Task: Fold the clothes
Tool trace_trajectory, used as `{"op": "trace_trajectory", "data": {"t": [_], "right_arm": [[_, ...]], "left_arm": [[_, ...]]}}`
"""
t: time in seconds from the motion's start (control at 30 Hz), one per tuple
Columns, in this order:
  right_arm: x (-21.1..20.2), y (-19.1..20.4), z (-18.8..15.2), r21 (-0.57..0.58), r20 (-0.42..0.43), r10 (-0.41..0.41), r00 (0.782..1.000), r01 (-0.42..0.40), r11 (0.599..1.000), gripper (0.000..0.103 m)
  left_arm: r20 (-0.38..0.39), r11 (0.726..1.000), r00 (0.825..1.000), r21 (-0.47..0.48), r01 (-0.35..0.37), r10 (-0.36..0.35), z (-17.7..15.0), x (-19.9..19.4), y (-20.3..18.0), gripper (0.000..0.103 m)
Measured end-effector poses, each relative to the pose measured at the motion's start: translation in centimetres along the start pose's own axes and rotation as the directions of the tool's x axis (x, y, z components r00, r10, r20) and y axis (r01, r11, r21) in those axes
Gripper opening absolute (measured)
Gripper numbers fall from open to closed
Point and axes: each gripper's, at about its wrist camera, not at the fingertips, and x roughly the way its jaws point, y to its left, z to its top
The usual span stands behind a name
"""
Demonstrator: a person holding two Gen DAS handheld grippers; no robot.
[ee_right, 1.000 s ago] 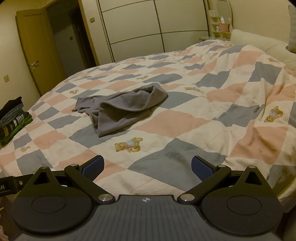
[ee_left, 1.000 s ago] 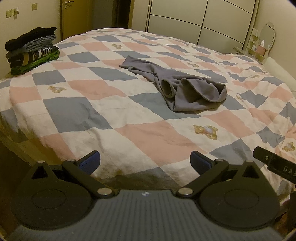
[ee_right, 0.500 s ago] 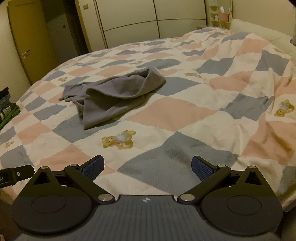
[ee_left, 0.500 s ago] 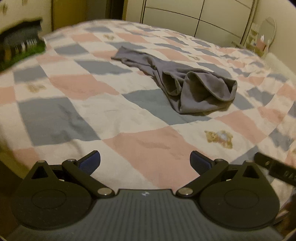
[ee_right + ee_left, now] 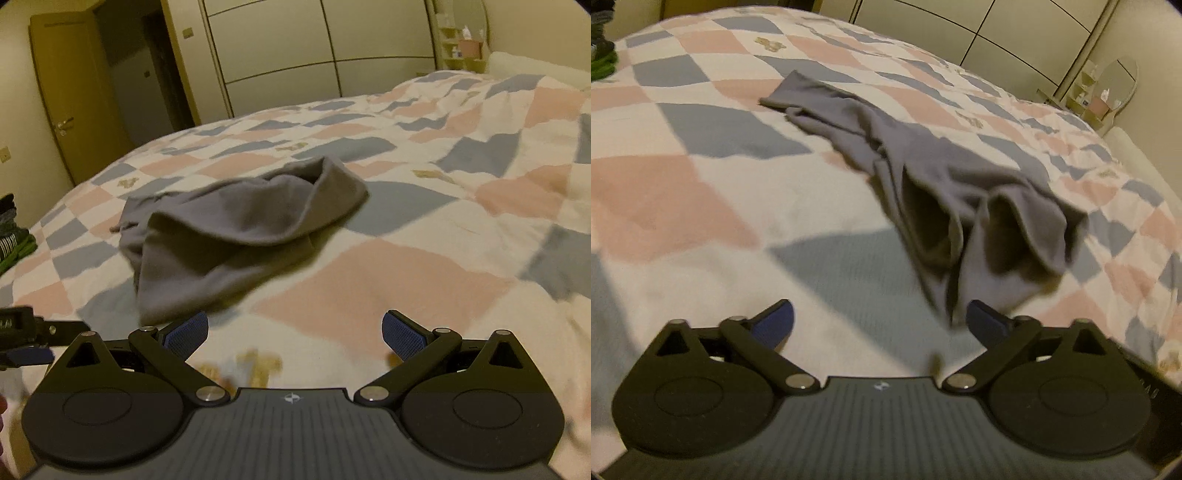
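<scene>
A crumpled grey garment (image 5: pixel 945 188) lies on the checked bedspread (image 5: pixel 683 192), its near corner reaching down beside my left gripper's right pad. My left gripper (image 5: pixel 882 325) is open just short of that corner, holding nothing. In the right wrist view the same grey garment (image 5: pixel 240 229) sits ahead and to the left. My right gripper (image 5: pixel 295 334) is open over the bedspread (image 5: pixel 388 284), a short way from the cloth's near edge. The left gripper (image 5: pixel 26 332) shows at the left edge of that view.
A stack of folded clothes (image 5: pixel 13 232) rests at the bed's left edge, also glimpsed as folded clothes (image 5: pixel 602 55) in the left wrist view. Wardrobe doors (image 5: pixel 321 55) and a wooden door (image 5: pixel 74 99) stand behind the bed. A small shelf with a mirror (image 5: pixel 1104 96) is at the far right.
Both grippers have moved forward over the bed toward the grey garment, which now looks much closer. Both stay open. The garment itself has not moved.
</scene>
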Motion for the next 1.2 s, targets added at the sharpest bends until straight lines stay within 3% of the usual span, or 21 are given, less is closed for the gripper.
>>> {"op": "trace_trajectory", "data": {"t": [0.1, 0.23, 0.47, 0.57, 0.63, 0.77, 0.83, 0.87, 0.97, 1.0, 1.03, 1.07, 1.13, 1.2], "right_arm": [[1.9, -0.6, 1.7, 0.037, -0.038, 0.011, 0.999, -0.009, 0.999, 0.102], [2.8, -1.6, 4.2, 0.1, -0.084, 0.013, 0.996, -0.004, 0.995, 0.102], [4.0, -2.0, 8.6, 0.138, -0.132, 0.005, 0.991, 0.013, 0.99, 0.1], [4.7, -1.9, 9.8, 0.14, -0.159, -0.001, 0.987, 0.023, 0.99, 0.096], [5.2, -1.9, 10.4, 0.15, -0.174, -0.004, 0.985, 0.031, 0.988, 0.093], [6.4, -1.8, 11.7, 0.151, -0.21, -0.029, 0.977, 0.062, 0.987, 0.084], [7.3, -2.0, 12.2, 0.155, -0.224, -0.047, 0.973, 0.083, 0.984, 0.071], [7.8, -2.2, 12.5, 0.163, -0.228, -0.054, 0.972, 0.092, 0.982, 0.071], [9.6, -2.5, 13.3, 0.165, -0.253, -0.071, 0.965, 0.115, 0.98, 0.07], [10.1, -2.5, 13.5, 0.154, -0.262, -0.084, 0.961, 0.128, 0.98, 0.068], [10.7, -2.5, 13.7, 0.145, -0.27, -0.096, 0.958, 0.139, 0.98, 0.06], [11.1, -2.6, 13.9, 0.147, -0.279, -0.099, 0.955, 0.144, 0.979, 0.053], [11.8, -3.2, 14.2, 0.164, -0.296, -0.096, 0.95, 0.15, 0.975, 0.004], [11.1, -4.0, 14.7, 0.216, -0.287, -0.107, 0.952, 0.173, 0.961, 0.003]], "left_arm": [[-0.048, 0.996, 0.997, -0.076, 0.054, -0.058, 2.9, 1.1, 0.3, 0.079], [-0.081, 0.983, 0.991, -0.157, 0.094, -0.107, 5.9, 1.4, 0.3, 0.077], [-0.152, 0.98, 0.984, -0.187, 0.065, -0.094, 9.2, 3.5, -1.0, 0.076], [-0.177, 0.981, 0.981, -0.191, 0.046, -0.081, 10.1, 4.3, -1.4, 0.069], [-0.201, 0.98, 0.976, -0.194, 0.046, -0.085, 10.7, 5.0, -1.5, 0.061], [-0.262, 0.982, 0.963, -0.187, 0.019, -0.069, 11.6, 7.2, -1.9, 0.056], [-0.3, 0.982, 0.952, -0.191, 0.003, -0.061, 11.7, 8.3, -2.0, 0.055], [-0.317, 0.98, 0.946, -0.2, -0.002, -0.063, 11.7, 8.8, -2.0, 0.054], [-0.353, 0.978, 0.934, -0.207, -0.025, -0.051, 11.9, 9.7, -2.3, 0.036], [-0.364, 0.978, 0.93, -0.206, -0.032, -0.046, 12.0, 10.0, -2.4, 0.025], [-0.363, 0.983, 0.931, -0.181, -0.032, -0.037, 12.4, 9.8, -2.9, 0.015], [-0.361, 0.987, 0.932, -0.156, -0.032, -0.027, 12.8, 9.5, -3.3, 0.012], [-0.358, 0.994, 0.934, -0.105, -0.032, -0.008, 13.5, 9.1, -4.2, 0.008], [-0.353, 0.998, 0.935, -0.055, -0.033, 0.011, 14.3, 8.6, -5.1, 0.007]]}}
